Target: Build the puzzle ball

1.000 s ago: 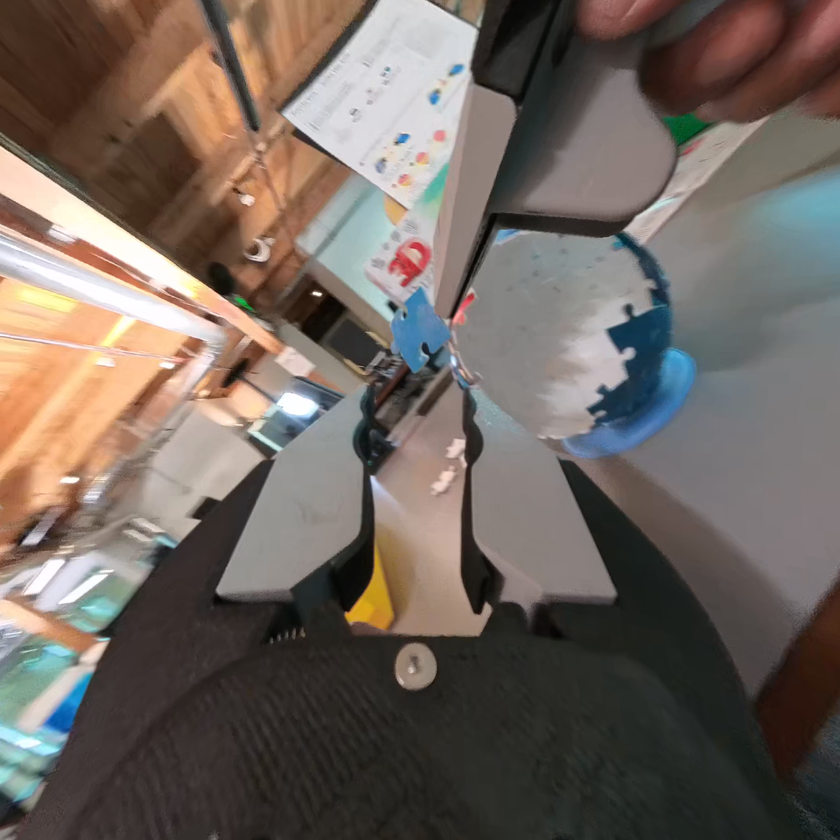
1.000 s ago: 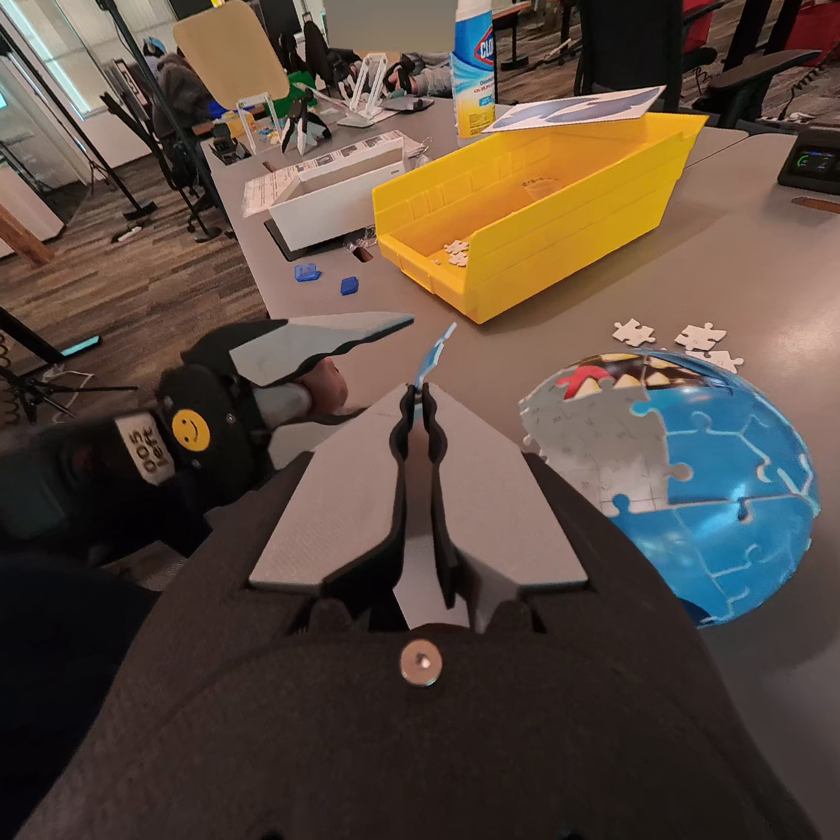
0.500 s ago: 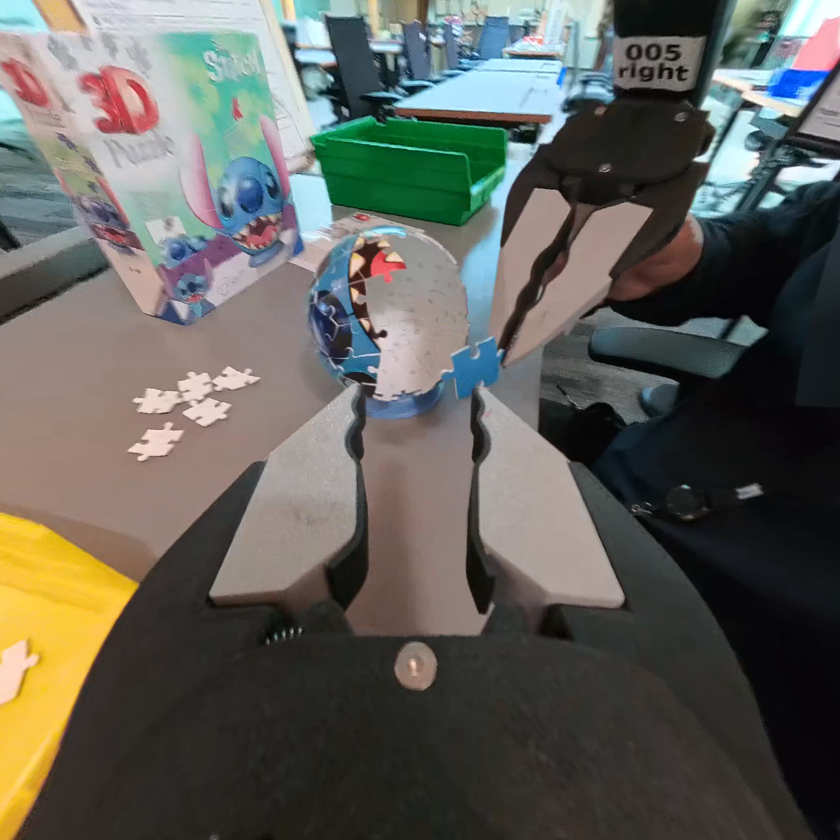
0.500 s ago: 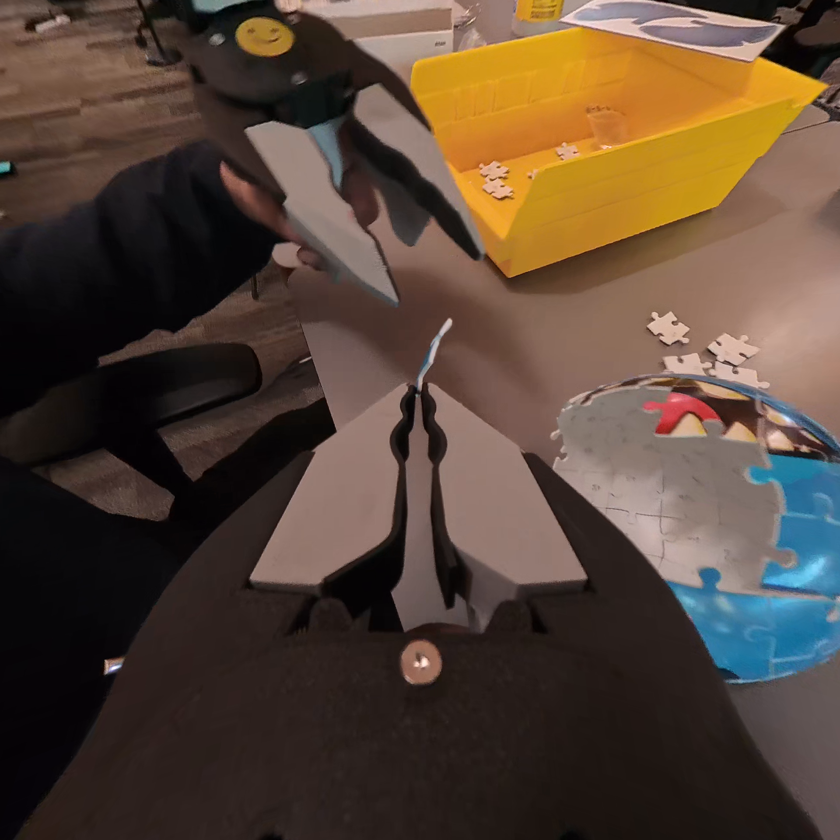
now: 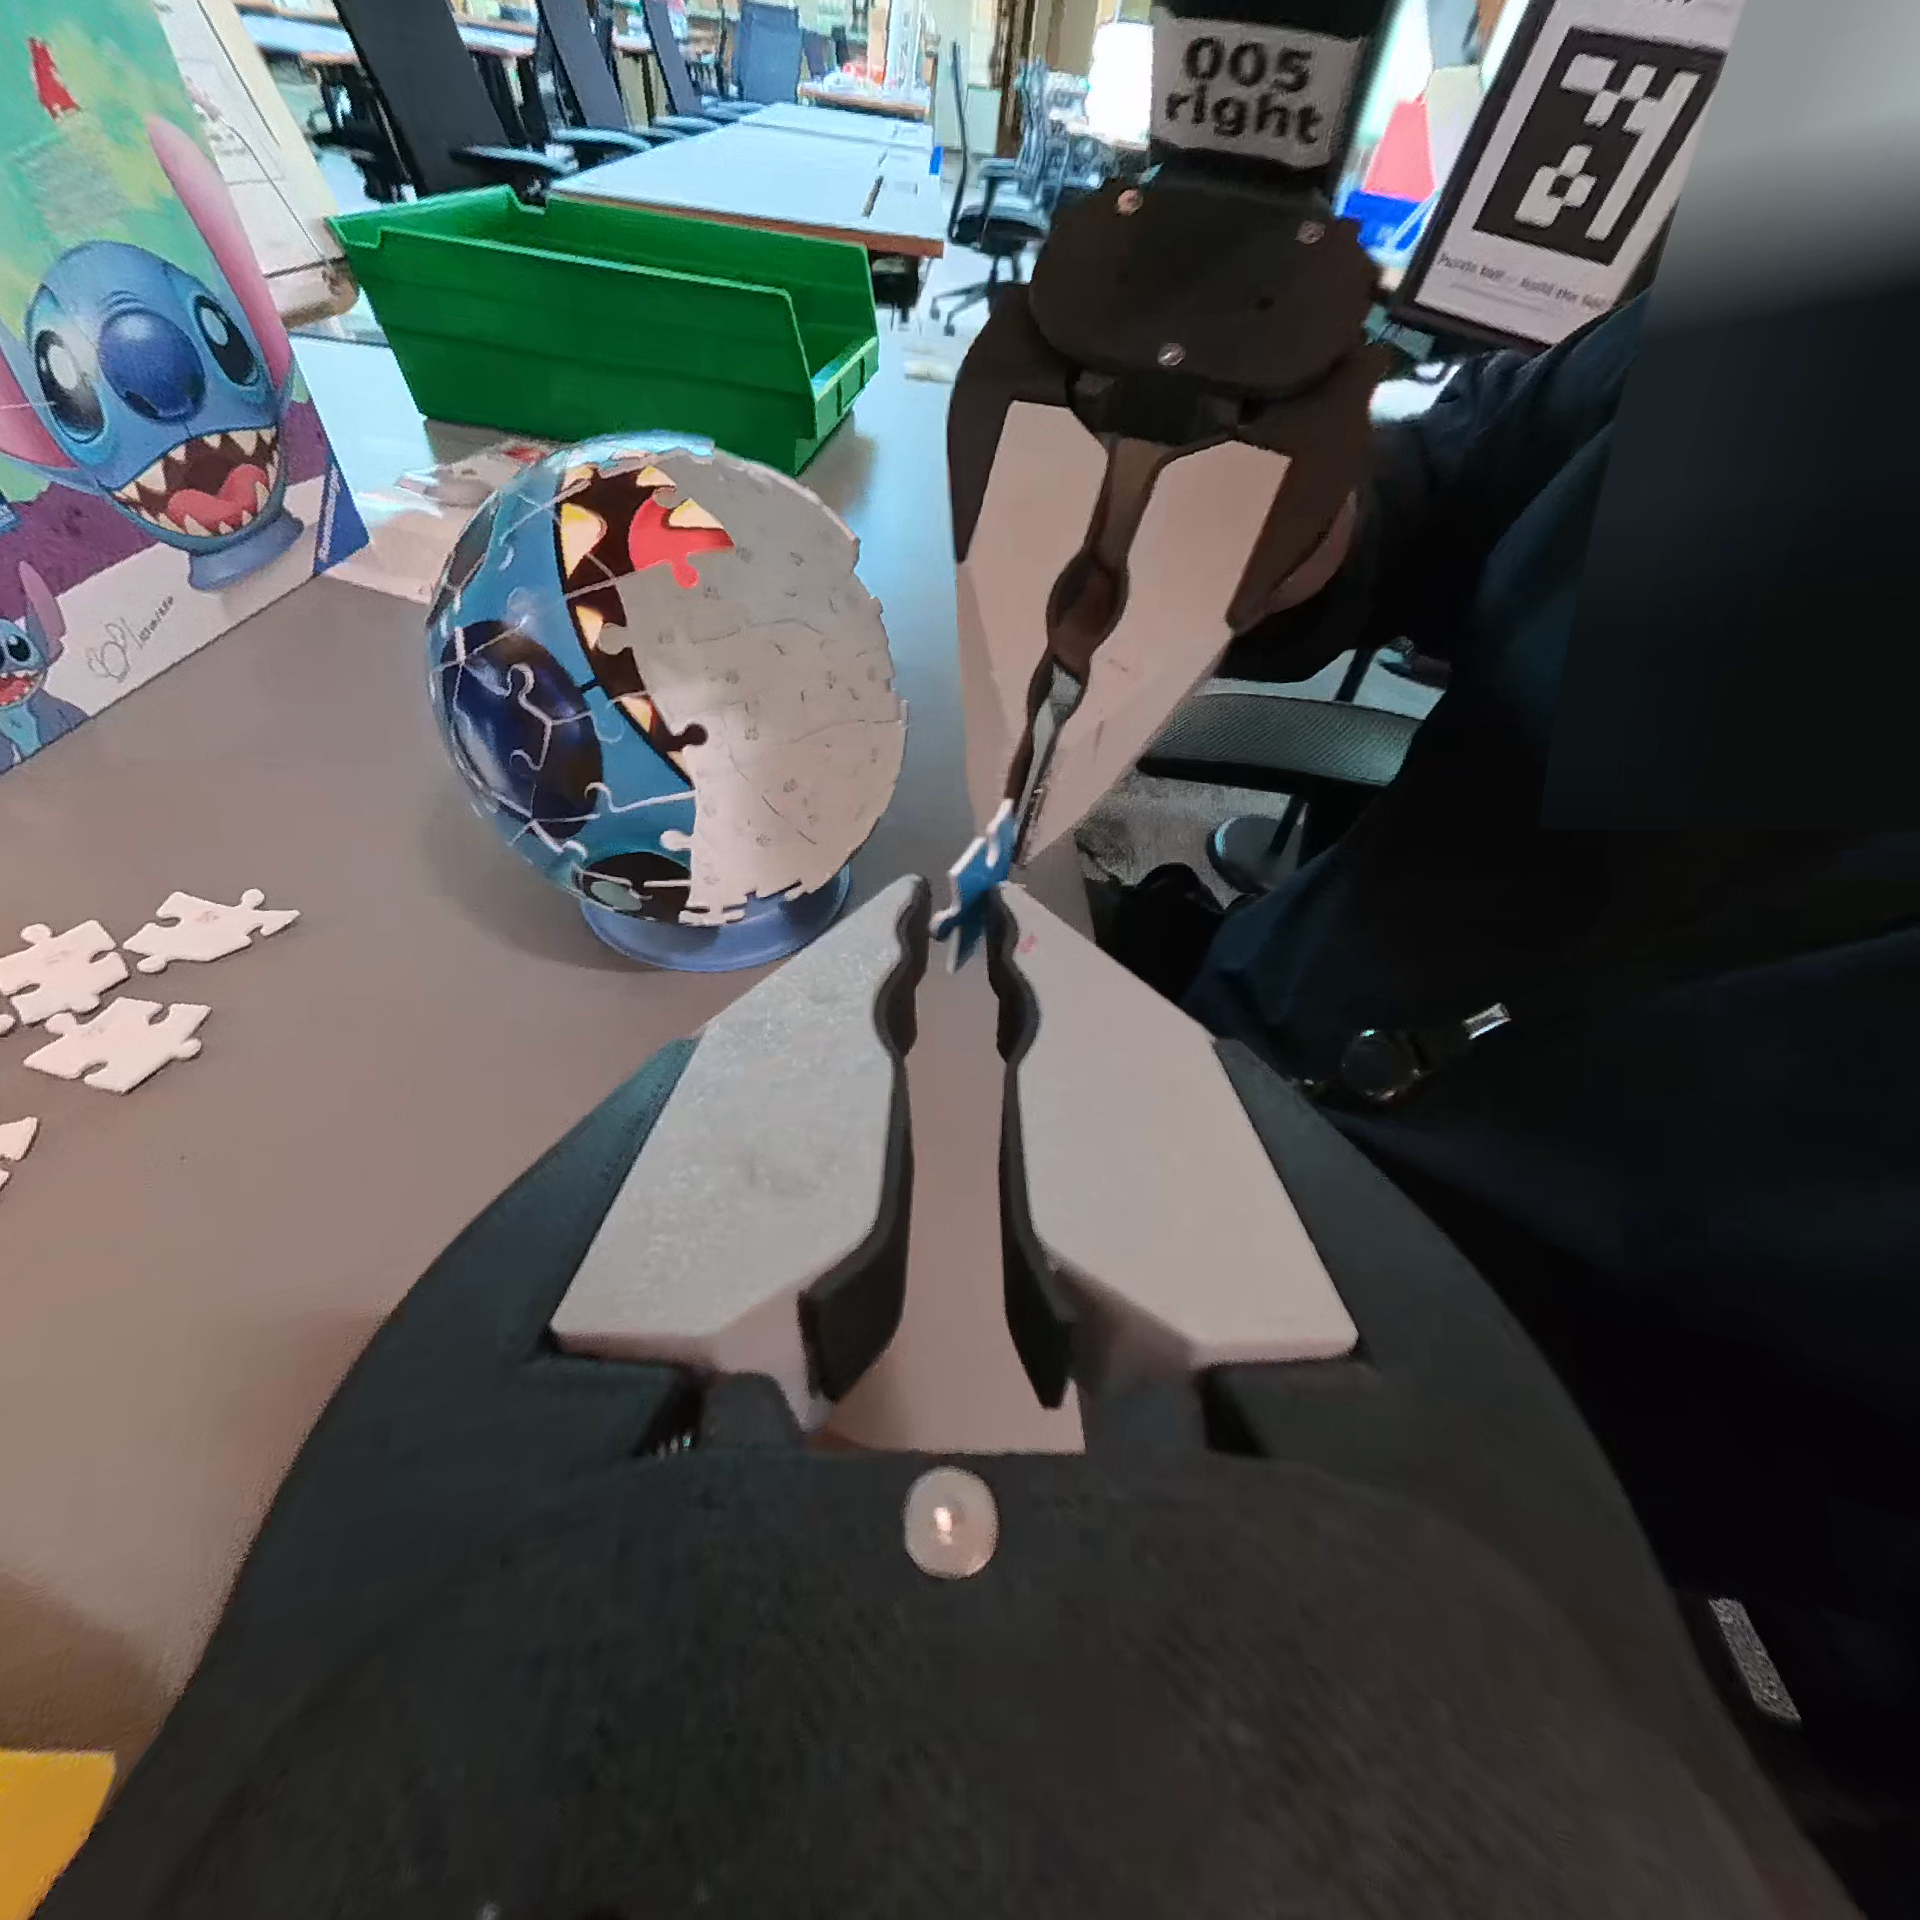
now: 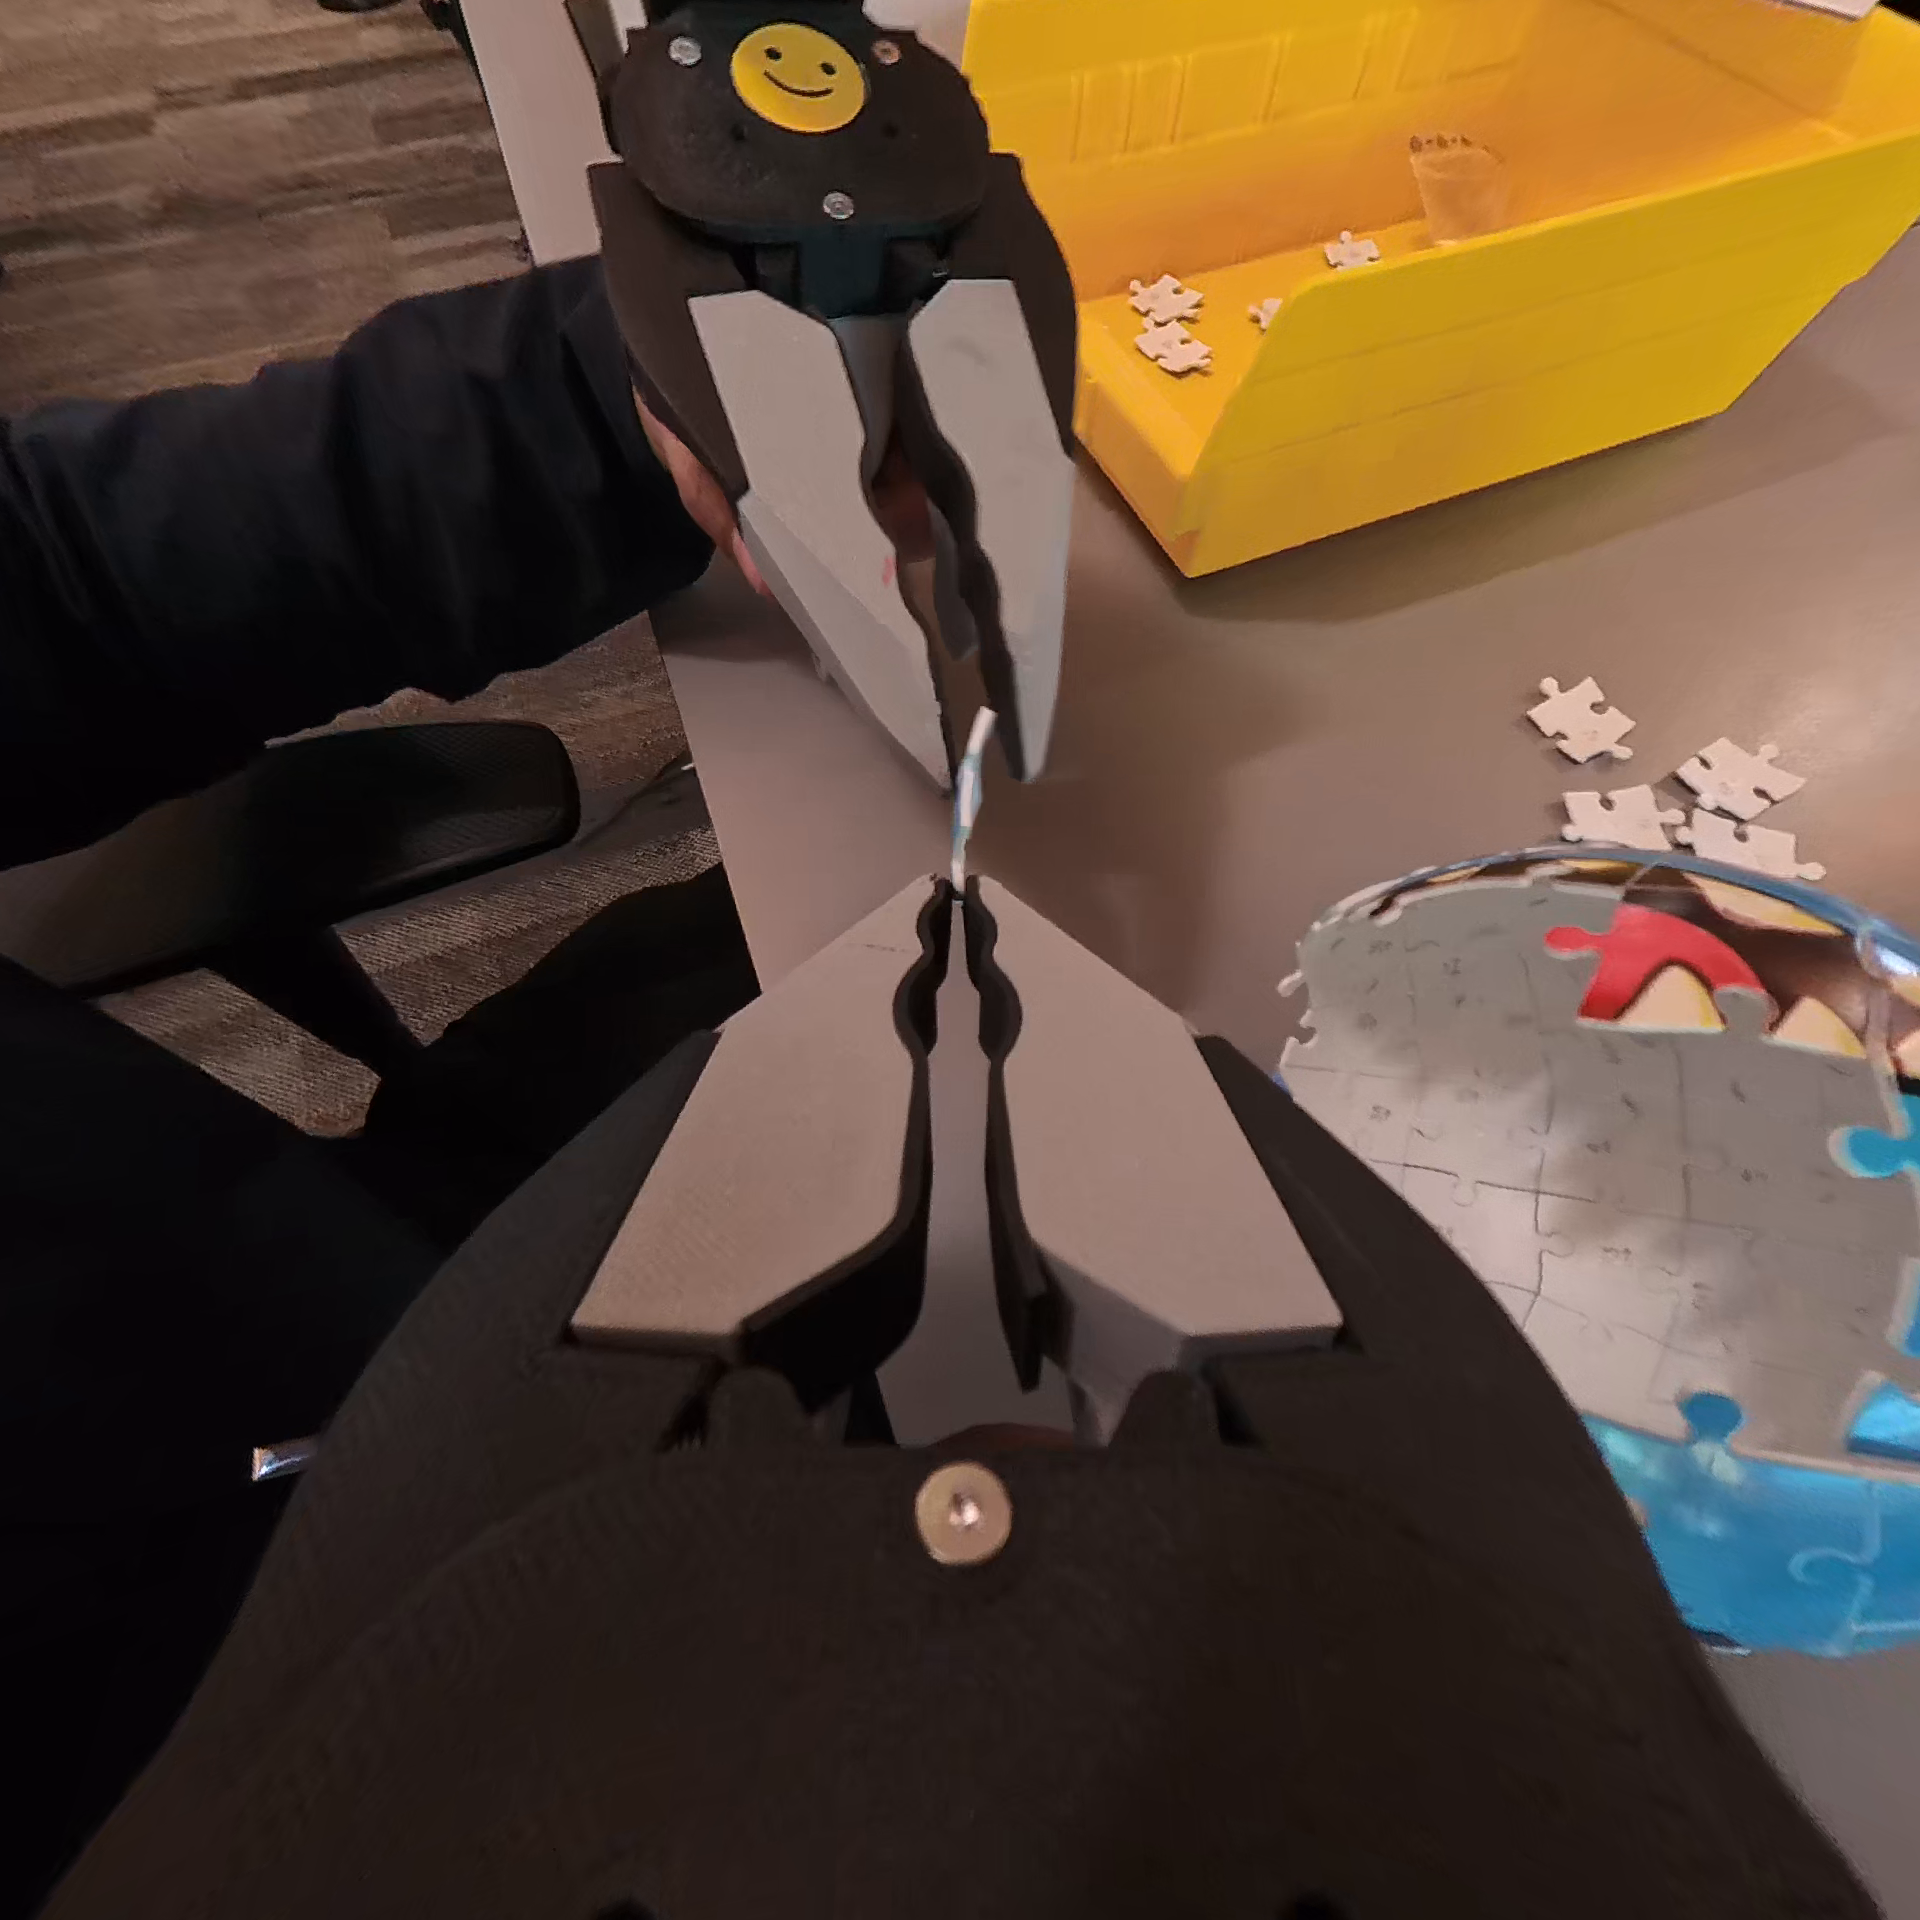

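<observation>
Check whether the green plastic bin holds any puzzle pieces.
Cannot tell: the left wrist view shows only the green plastic bin's outer walls, not its floor.

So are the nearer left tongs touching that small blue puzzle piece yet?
Cannot tell: in both views the left tongs flank the small blue puzzle piece, contact unclear.

I see writing on three items: white label (image 5: pixel 1242 99) on right gripper (image 5: pixel 1023 836), puzzle box (image 5: pixel 135 416) far left, sign (image 5: pixel 1558 156) far right.
</observation>
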Demonstrator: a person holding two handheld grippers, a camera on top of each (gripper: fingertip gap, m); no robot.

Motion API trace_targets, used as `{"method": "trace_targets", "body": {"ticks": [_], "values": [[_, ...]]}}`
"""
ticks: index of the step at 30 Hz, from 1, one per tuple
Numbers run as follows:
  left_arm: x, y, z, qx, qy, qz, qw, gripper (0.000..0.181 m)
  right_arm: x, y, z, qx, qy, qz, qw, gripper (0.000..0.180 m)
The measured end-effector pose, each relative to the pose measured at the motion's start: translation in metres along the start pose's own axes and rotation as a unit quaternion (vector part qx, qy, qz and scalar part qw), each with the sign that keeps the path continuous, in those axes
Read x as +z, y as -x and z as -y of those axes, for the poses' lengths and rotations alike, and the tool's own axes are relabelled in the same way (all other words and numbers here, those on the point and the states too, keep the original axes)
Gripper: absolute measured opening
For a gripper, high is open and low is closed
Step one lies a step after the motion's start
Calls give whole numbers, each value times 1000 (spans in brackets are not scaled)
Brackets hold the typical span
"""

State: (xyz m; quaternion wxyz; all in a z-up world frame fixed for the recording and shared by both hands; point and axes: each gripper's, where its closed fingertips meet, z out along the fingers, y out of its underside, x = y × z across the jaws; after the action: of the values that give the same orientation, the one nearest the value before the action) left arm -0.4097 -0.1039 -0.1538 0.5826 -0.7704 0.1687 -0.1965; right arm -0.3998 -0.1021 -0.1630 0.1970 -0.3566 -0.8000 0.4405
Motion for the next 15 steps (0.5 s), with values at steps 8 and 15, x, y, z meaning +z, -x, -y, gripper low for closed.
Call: {"method": "trace_targets", "body": {"ticks": [8,15], "values": [[1,-23,20,7,-70,-66,995,0,-15,-1,8,-13,-41,-19,999,3],[3,-47,30,24,-96,-128,987,0,-28,20,11,-38,-63,12,997,11]]}}
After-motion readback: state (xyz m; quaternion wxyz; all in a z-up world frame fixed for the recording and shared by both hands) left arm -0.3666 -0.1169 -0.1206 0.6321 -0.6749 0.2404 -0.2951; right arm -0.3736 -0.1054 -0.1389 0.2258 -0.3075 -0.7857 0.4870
